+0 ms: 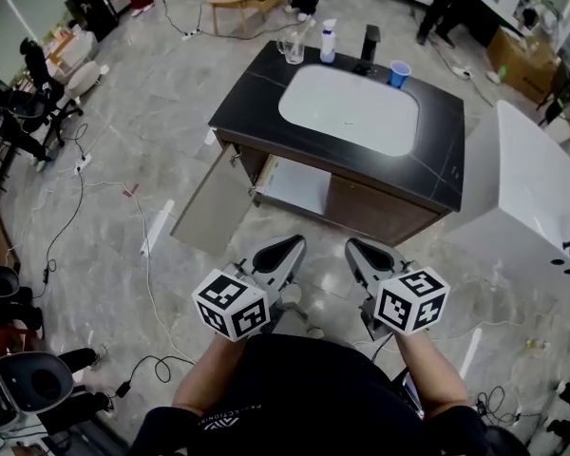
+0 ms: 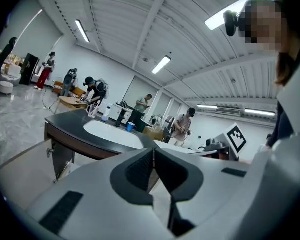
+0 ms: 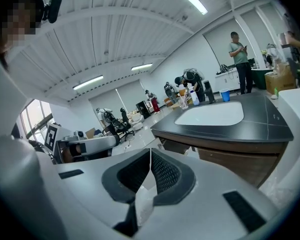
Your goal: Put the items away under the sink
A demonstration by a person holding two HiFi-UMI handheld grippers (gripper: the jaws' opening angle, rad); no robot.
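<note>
Beneath the black countertop [image 1: 247, 103], pale cabinet shelf [image 1: 299, 186] partly hidden beside open door [image 1: 209, 207].

Held the left gripper [image 1: 290, 247] and the right gripper [image 1: 359, 249] side by side, near each other but apart, out ahead of the torso. Pointed both forward and slightly downward. Had each pair of jaws pressed together, with nothing between them. Carried the left marker cube [image 1: 231, 304] and right marker cube [image 1: 411, 300] behind the jaws, with both bare forearms [image 1: 206, 373] angled inward.
</note>
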